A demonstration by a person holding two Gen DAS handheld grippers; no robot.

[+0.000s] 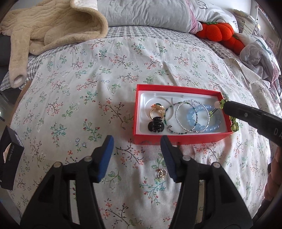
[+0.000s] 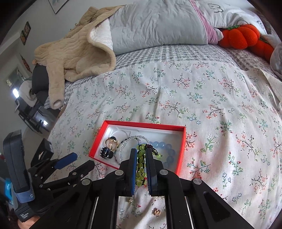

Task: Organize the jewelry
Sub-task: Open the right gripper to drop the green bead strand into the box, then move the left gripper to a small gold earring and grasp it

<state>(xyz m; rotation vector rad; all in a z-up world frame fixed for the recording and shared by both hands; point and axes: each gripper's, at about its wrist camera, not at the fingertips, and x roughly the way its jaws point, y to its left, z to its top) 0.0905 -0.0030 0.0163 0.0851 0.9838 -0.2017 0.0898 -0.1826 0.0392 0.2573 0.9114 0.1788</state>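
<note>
A red box [image 1: 176, 139] with a white liner lies on the floral bedspread; it also shows in the right wrist view [image 2: 182, 149]. It holds a gold ring [image 1: 156, 110], a black hair claw [image 1: 156, 125], thin beaded bracelets [image 1: 191, 115] and a blue bead bracelet [image 1: 202, 121]. My right gripper [image 2: 141, 158] is shut on a green bead bracelet [image 2: 141, 165] and holds it over the box's near right side. My left gripper [image 1: 137, 153] is open and empty, just in front of the box. A small gold earring [image 1: 162, 173] lies on the bedspread between its fingers; it also shows in the right wrist view [image 2: 156, 212].
A beige fleece garment [image 1: 52, 30] lies at the back left. Grey pillows [image 1: 149, 12] and an orange pumpkin plush [image 1: 222, 31] lie at the back. A black box [image 1: 10, 155] sits at the left bed edge. A second small trinket [image 2: 130, 200] lies under my right gripper.
</note>
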